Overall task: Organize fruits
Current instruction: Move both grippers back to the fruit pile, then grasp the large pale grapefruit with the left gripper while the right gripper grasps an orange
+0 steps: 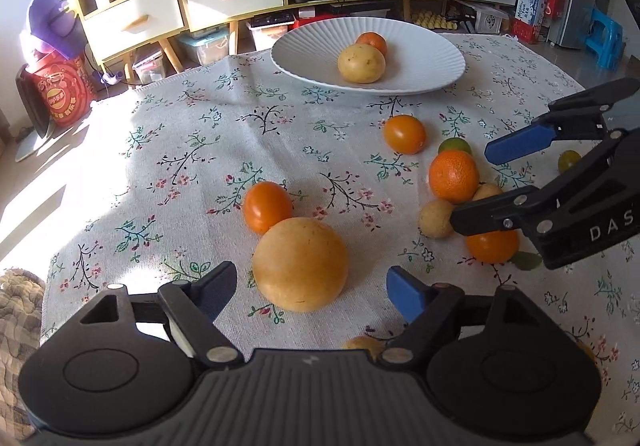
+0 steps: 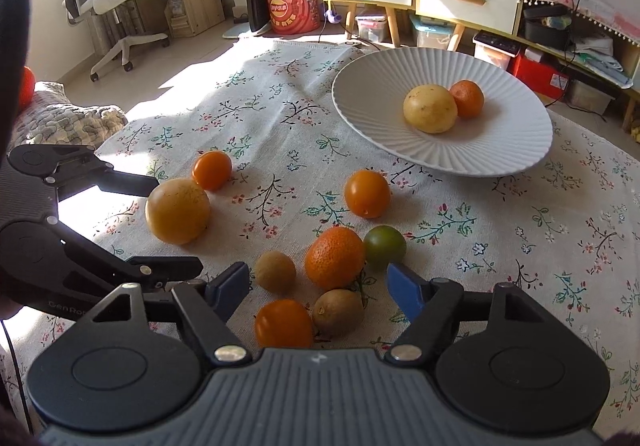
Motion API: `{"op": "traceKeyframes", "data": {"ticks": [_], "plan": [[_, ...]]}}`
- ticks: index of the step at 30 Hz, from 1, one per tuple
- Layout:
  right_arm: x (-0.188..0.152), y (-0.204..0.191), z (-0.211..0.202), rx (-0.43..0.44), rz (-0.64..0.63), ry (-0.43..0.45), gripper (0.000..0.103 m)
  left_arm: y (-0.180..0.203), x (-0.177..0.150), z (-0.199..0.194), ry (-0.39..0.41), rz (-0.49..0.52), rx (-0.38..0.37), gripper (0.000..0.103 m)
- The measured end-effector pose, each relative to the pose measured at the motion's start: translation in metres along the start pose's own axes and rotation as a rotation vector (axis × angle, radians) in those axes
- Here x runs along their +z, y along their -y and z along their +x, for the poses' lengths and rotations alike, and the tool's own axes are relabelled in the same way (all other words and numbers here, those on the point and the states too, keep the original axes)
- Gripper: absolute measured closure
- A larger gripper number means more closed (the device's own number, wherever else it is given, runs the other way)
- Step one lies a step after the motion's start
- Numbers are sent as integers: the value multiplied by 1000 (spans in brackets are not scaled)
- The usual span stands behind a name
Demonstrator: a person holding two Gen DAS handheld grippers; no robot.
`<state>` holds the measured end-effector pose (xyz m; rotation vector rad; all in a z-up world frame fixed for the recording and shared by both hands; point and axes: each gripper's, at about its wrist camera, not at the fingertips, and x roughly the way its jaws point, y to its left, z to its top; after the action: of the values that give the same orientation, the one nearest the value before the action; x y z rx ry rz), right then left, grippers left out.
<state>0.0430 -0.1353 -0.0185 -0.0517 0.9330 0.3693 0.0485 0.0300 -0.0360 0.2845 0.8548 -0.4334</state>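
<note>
Floral tablecloth [image 1: 192, 165]: 2 fruits on plate [image 2: 360, 93] (both tools gaping).

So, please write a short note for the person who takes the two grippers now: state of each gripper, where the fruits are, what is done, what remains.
Left gripper: open, empty, its fingers on either side of the big yellow fruit on the tablecloth, not closed on it.
Right gripper: open, empty, over the cluster of small fruits around the mandarin.
Done: one yellow fruit and one orange lie in the white plate.
Left: the big yellow fruit, two orange fruits, the green one and the rest of the cluster are on the cloth.
</note>
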Motion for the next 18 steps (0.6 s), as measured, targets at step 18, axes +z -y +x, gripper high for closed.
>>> {"op": "traceKeyframes", "data": {"ticks": [18], "plan": [[8,6,3,1,100,-9,53,-9,5,7,-26,-67,-22,54]]}}
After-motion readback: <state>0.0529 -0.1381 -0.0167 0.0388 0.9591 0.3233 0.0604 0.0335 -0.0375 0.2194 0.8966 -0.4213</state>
